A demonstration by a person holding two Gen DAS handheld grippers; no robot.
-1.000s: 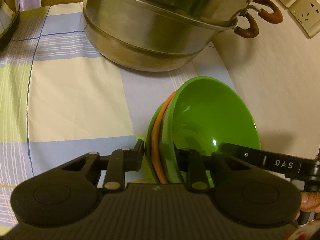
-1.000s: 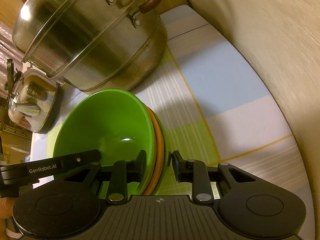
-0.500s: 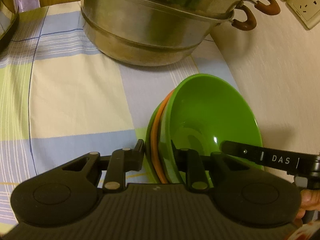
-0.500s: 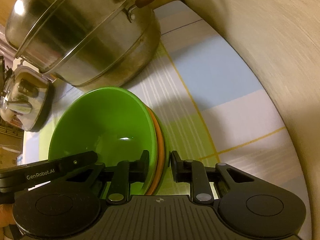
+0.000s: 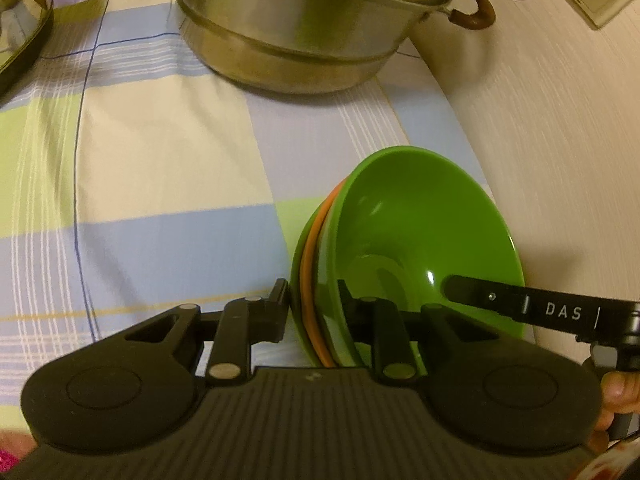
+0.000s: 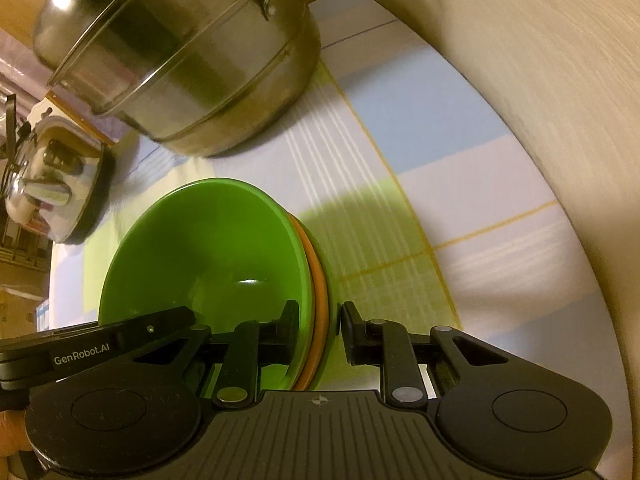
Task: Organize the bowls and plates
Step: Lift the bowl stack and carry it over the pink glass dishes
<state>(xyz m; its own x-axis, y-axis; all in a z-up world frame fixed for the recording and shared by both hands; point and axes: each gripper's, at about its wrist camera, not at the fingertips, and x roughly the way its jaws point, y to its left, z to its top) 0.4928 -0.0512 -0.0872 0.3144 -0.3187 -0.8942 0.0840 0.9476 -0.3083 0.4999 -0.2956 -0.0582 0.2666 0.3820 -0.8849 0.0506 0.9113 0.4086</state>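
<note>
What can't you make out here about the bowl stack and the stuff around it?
- Bowl stack: its near rims are hidden behind the left gripper and the right gripper; the number of bowls is unclear.
- Steel pot: top cut off by the frame edge in both views.
- Shiny lidded pot: cropped at the right wrist view's left edge, blurred.

Three nested bowls [image 5: 420, 240], two steel pots [image 5: 304, 32].

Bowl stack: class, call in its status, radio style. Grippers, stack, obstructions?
Left gripper and right gripper both clamp the bowl stack by its rims. Green bowls, orange one between, held on edge above the tablecloth. Steel pot ahead, not touching.
</note>
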